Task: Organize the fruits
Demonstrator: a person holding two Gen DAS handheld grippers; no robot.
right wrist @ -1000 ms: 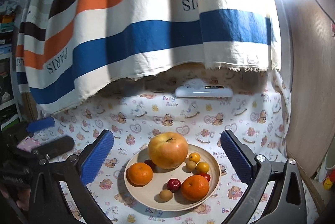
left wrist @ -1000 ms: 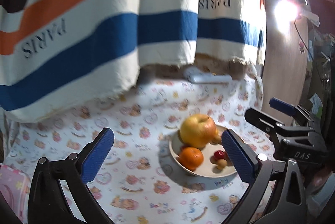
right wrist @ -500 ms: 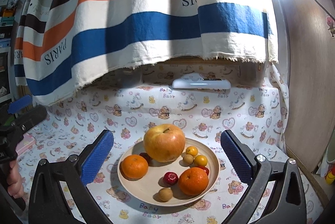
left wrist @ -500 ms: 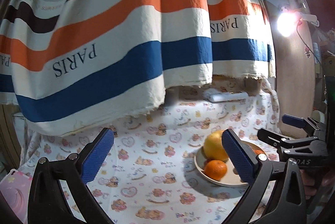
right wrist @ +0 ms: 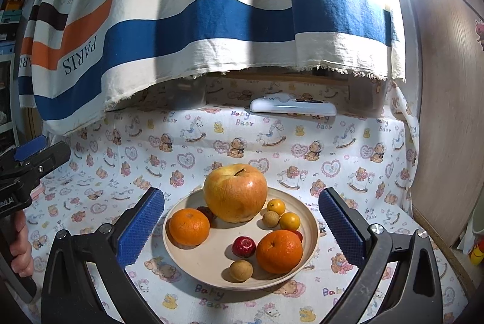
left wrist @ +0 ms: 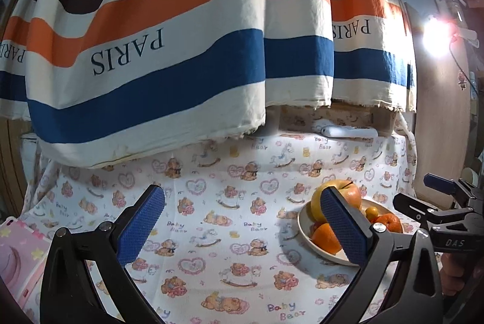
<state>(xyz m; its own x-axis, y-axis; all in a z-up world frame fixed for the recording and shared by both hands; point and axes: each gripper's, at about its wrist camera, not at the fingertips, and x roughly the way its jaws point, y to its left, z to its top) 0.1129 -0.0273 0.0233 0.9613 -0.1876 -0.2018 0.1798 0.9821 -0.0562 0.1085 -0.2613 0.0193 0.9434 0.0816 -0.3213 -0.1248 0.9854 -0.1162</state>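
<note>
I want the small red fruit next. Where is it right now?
In the right wrist view the small red fruit lies on the plate, front of centre, just left of the nearer orange.

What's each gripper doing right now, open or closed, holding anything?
Left gripper: open, holding nothing, over the printed bear tablecloth.
Right gripper: open, holding nothing, facing the round beige fruit plate.
</note>
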